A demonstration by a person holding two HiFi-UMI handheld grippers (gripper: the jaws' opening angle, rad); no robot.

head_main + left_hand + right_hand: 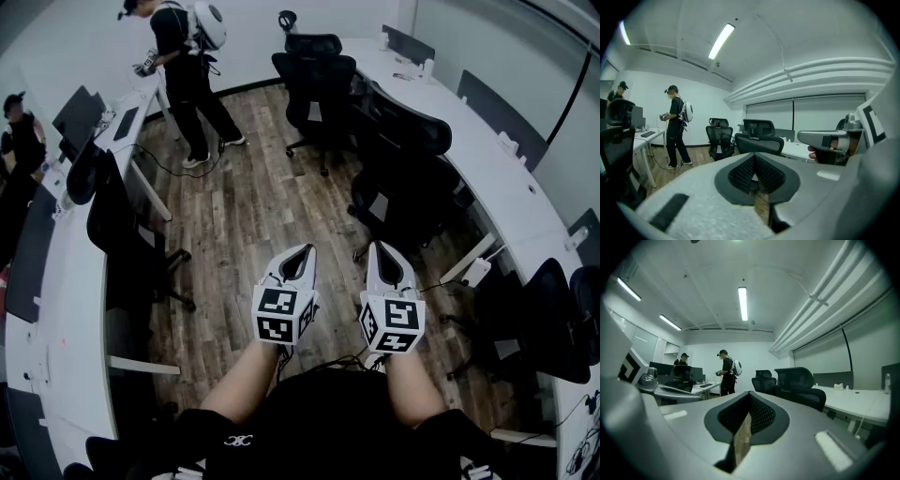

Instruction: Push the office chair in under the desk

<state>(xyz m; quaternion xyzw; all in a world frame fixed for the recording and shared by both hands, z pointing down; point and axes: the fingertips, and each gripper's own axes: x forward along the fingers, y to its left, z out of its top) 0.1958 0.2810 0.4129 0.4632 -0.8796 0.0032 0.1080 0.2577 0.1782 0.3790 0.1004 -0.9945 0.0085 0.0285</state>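
Your left gripper (302, 251) and right gripper (382, 247) sit side by side in front of you. Both are clenched, jaws pressed together with nothing between them, and both gripper views show the same.

The office chair (405, 155) stands at 1 o'clock from the grippers. It is out on the wood floor (234, 216), close beside the curved white desk (511, 192) that sweeps from 1 round to 4 o'clock, and it is not tucked under it. Only floor lies between your grippers and the chair.

- **12 o'clock:** a second black chair (317, 80) stands just beyond the office chair, close to it and also out from the desk.
- **3 o'clock:** a white box (476, 272) on a cable hangs at the desk's edge, near the office chair's base.
- **4 o'clock:** a third chair (548, 323) is pushed in under the same desk.
- **9 o'clock:** a dark chair (117, 225) sits against the left-hand desk (66, 309), which carries monitors (80, 117).
- **11 o'clock:** a person (183, 70) stands at the far end of the left-hand desk, well apart from the office chair. A cable (159, 164) trails on the floor by their feet.
- **10 o'clock:** a second person (19, 131) is at the picture's edge, behind the left-hand desk.
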